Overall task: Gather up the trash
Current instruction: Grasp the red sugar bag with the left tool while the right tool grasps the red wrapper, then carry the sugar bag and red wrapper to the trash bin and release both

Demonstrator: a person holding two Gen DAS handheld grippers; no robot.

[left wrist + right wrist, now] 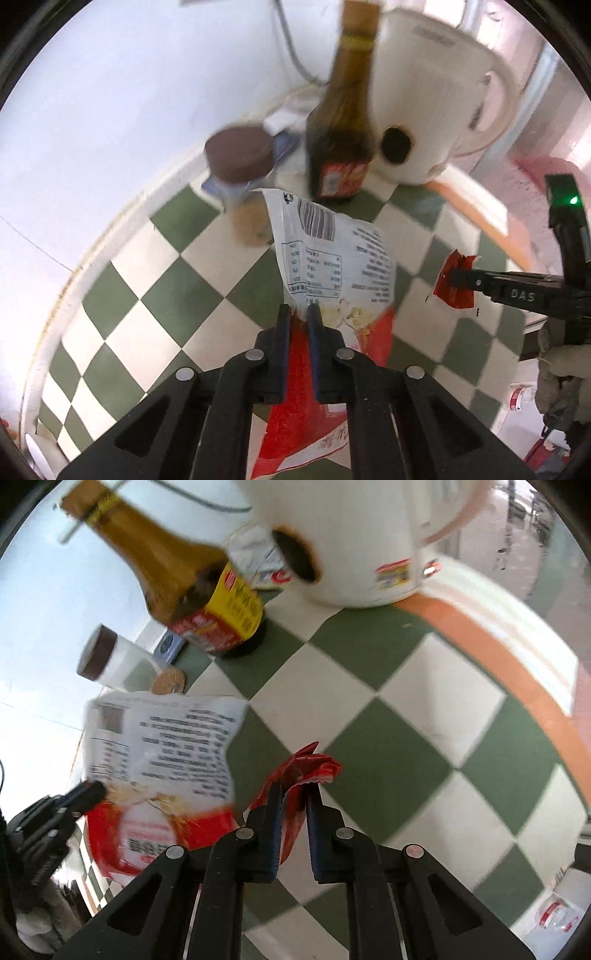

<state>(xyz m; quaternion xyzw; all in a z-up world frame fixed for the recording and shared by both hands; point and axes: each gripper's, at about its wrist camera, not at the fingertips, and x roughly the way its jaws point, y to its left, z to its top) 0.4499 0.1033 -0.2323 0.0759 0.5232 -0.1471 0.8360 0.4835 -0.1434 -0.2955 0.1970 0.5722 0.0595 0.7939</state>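
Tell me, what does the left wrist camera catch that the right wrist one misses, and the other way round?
Only the left view shows the wrapper's barcode and the person's gloved hand. Only the right view shows the sauce bottle's yellow label and a round cork coaster. Both show the white-and-red snack wrapper clamped in the left gripper, the red scrap in the right gripper, and the white kettle.
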